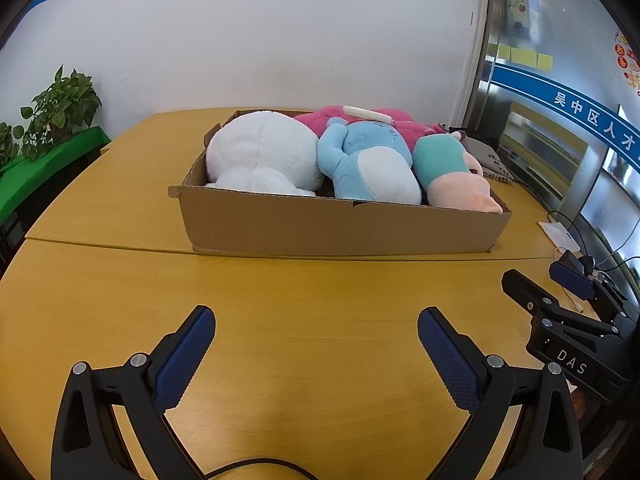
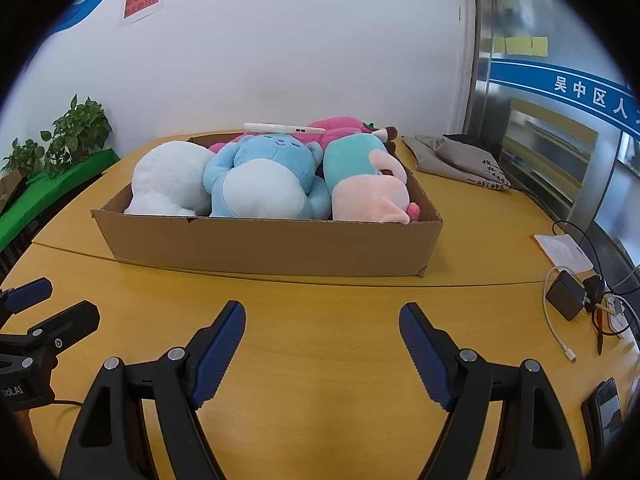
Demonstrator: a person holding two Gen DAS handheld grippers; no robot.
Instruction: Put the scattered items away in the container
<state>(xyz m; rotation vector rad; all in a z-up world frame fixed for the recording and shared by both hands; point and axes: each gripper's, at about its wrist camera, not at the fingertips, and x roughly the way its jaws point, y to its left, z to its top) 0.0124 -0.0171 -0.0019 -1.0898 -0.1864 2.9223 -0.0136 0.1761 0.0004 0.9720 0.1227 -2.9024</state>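
Against a white wall, yellow table [image 1: 120,208] bears box [image 1: 340,228]; both claws [image 1: 316,320] [image 2: 322,316] released.

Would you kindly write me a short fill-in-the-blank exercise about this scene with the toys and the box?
1. The plush toys lie inside a ____ box on the yellow table.
2. The blue plush lies between the white plush and the ____-and-pink plush.
3. A white pen-like stick rests on ____ of the toys.
4. Both the left tool and the right tool are ____ and hold nothing.

Missing words: cardboard; teal; top; open
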